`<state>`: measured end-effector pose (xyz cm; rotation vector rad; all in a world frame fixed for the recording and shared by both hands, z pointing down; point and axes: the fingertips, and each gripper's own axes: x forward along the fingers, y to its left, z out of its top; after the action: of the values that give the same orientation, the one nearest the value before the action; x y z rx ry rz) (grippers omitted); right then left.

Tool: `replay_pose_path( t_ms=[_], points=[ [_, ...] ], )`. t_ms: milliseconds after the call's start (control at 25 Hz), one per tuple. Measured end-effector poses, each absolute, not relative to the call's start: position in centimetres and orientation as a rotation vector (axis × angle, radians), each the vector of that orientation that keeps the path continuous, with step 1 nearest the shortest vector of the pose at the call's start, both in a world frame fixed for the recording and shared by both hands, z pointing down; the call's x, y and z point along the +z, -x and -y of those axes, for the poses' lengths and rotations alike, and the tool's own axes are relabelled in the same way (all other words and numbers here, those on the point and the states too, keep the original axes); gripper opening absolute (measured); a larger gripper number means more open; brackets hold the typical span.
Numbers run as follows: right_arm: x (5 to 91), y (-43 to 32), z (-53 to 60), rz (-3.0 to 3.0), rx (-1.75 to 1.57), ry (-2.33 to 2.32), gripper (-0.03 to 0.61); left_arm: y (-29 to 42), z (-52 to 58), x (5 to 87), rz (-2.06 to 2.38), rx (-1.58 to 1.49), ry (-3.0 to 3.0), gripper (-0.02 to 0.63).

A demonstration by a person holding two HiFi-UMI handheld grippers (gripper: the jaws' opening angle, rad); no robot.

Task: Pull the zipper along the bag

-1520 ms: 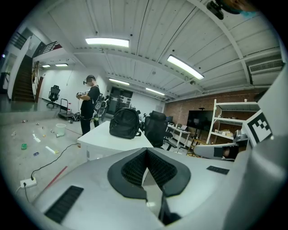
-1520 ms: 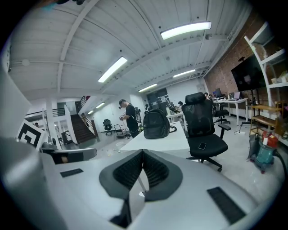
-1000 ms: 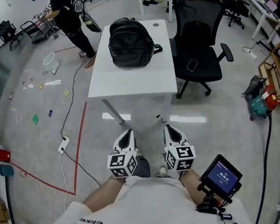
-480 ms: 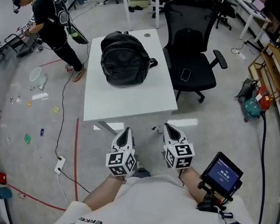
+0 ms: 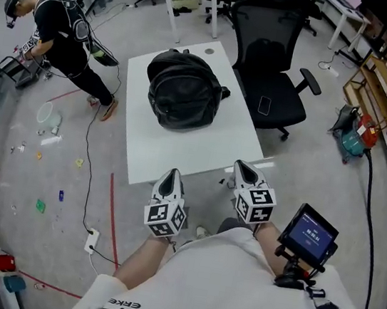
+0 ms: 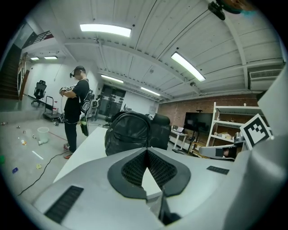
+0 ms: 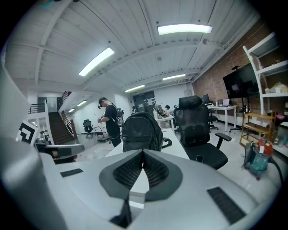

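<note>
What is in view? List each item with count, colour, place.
Black fabric backpack: one, black, on the table.
White rectangular table: one, white, ahead of both grippers.
Black mesh office chair: one, black, right of the table.
Dark flat phone: one, dark, on the chair seat.
Person in black clothes: one, black, far left.
Small black screen: one, black, at the person's right.
Left gripper: one, grey-white, shut, empty, near table edge.
Right gripper: one, grey-white, shut, empty, near table edge.

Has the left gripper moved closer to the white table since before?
Yes. The left gripper has come forward toward the white table: its tip now meets the table's near edge, where bare floor lay between them earlier.
</note>
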<state>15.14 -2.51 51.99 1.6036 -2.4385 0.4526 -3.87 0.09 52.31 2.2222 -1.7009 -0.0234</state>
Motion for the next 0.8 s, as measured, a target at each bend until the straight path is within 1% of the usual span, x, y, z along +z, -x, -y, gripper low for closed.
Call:
replay_pose_path(
  t_ms=[520, 800],
  points=[
    [51.3, -13.8, 12.5, 2.436, 0.419, -1.648, 0.004, 7.5, 7.5, 51.5, 1.753, -0.040, -2.204, 0.003],
    [51.7, -15.7, 20.4, 2.420, 0.381, -1.655, 0.003, 7.8, 13.5, 51.5, 1.801, -0.007, -2.179, 0.003]
  ],
)
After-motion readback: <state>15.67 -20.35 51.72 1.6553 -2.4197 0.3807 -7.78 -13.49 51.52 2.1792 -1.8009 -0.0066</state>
